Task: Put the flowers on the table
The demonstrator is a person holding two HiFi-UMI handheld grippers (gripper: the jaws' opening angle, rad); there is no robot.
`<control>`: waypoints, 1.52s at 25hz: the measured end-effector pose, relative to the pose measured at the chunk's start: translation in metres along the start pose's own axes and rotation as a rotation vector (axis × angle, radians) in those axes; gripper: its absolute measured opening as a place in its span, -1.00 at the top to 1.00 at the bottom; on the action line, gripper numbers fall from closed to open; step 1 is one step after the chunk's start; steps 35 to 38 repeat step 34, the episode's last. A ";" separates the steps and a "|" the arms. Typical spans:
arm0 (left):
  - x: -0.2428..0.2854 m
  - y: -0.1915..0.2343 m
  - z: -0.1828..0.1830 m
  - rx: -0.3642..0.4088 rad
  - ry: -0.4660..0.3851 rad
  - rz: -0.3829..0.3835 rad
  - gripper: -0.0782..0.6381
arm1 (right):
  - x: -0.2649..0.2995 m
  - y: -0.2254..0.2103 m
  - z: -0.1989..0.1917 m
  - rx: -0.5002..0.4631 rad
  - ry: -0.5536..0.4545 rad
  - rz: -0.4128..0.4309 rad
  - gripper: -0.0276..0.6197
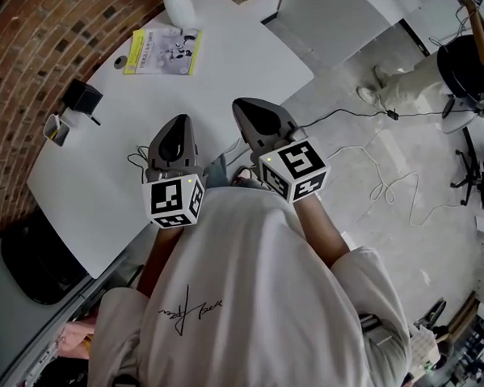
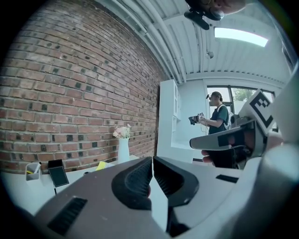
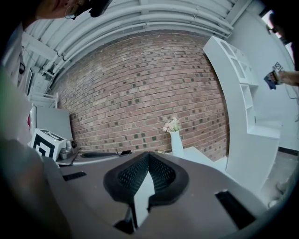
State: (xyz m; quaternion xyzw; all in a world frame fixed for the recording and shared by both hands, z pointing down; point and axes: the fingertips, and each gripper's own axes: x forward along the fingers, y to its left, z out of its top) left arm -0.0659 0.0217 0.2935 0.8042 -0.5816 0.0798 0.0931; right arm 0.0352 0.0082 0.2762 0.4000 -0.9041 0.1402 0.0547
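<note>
1. Two grippers are hovering side by side above the near edge of the white table, both pointing toward the brick wall on the far side.
2. One of them, the left gripper, is holding its jaws pressed together, with nothing between them.
3. Its partner, the right gripper, is also showing its jaws closed tip to tip and empty.
4. Pale pink flowers are standing in a tall white vase at the far end of the table, close to the wall and well apart from both grippers.
5. Just nearer than the vase, a yellow booklet is lying flat, with a small roll of tape beside it on the left.
6. Along the table's left edge, a black stand and a white pen cup are sitting near each other.
7. Far off to the right, another person is standing by a window, holding a device at chest height.
8. On the floor to the right of the table, a thin cable is trailing in loose loops.
</note>
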 end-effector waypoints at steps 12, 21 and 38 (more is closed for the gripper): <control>-0.007 -0.022 0.009 0.019 -0.040 -0.036 0.76 | -0.012 0.009 -0.001 0.018 -0.007 0.098 0.84; -0.006 -0.023 0.021 0.076 -0.068 -0.018 0.76 | -0.017 0.002 -0.001 0.002 0.005 0.119 0.84; 0.005 -0.025 0.020 0.059 -0.061 -0.038 0.76 | -0.018 -0.016 0.005 -0.014 0.022 0.142 0.84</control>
